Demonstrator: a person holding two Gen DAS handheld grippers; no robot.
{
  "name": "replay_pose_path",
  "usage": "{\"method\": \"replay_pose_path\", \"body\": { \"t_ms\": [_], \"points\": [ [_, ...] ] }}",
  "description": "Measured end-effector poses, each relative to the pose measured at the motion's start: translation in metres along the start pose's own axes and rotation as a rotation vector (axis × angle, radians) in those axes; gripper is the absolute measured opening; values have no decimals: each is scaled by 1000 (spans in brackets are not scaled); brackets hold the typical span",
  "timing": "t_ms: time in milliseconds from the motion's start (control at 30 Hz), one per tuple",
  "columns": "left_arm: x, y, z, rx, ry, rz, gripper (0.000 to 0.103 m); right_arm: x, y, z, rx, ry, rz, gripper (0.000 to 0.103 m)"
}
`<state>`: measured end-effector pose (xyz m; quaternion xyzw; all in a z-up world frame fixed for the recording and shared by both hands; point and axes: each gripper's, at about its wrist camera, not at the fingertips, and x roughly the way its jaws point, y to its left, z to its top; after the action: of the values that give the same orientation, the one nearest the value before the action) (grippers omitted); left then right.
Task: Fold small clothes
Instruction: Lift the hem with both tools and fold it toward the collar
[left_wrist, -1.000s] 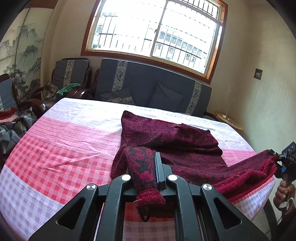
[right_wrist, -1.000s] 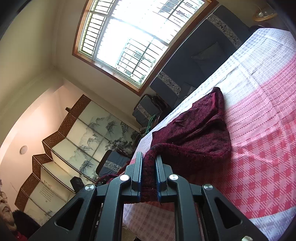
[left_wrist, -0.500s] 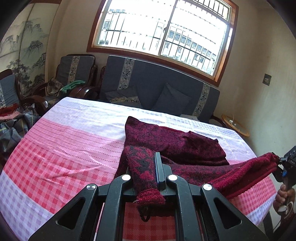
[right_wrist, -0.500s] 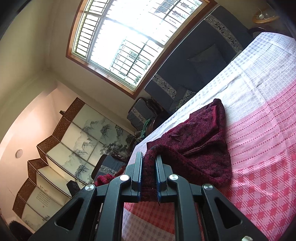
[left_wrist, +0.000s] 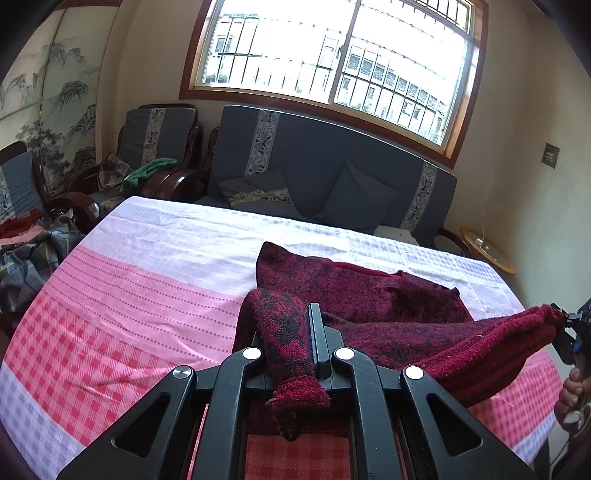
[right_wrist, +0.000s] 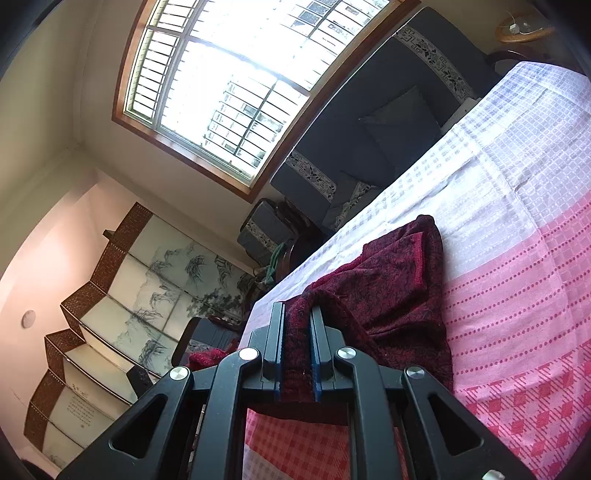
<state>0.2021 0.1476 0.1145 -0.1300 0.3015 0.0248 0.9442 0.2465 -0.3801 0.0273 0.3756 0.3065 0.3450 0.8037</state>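
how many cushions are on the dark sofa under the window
2 in view: a plain dark cushion leaning on the sofa back, and a patterned cushion lying left of it. Others may be hidden.

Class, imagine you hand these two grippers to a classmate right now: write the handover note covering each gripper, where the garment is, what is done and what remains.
Left gripper: jaws shut on one end of the dark red knitted garment, a cuff-like tip sticking out behind the jaws.
Right gripper: jaws shut on another edge of the same garment; in the left view it sits at the far right, held by a hand.
Garment: the gripped edge is lifted and stretched between the grippers; the rest lies rumpled on the pink checked cloth.
Done: both ends gripped and raised.
Left: probably spread it flat, fold, then release.
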Motion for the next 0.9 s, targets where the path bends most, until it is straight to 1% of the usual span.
{"method": "replay_pose_path", "body": {
  "t_ms": [400,667,900],
  "points": [
    [41,-3,18,26,20,44,10,29,-16,21,46,-11,-20,13],
    [66,-3,29,42,37,56,10,44,-28,31,67,-13,-35,13],
    [94,-4,36,47,61,65,10,59,-47,37,95,-4,-61,13]
  ]
}}
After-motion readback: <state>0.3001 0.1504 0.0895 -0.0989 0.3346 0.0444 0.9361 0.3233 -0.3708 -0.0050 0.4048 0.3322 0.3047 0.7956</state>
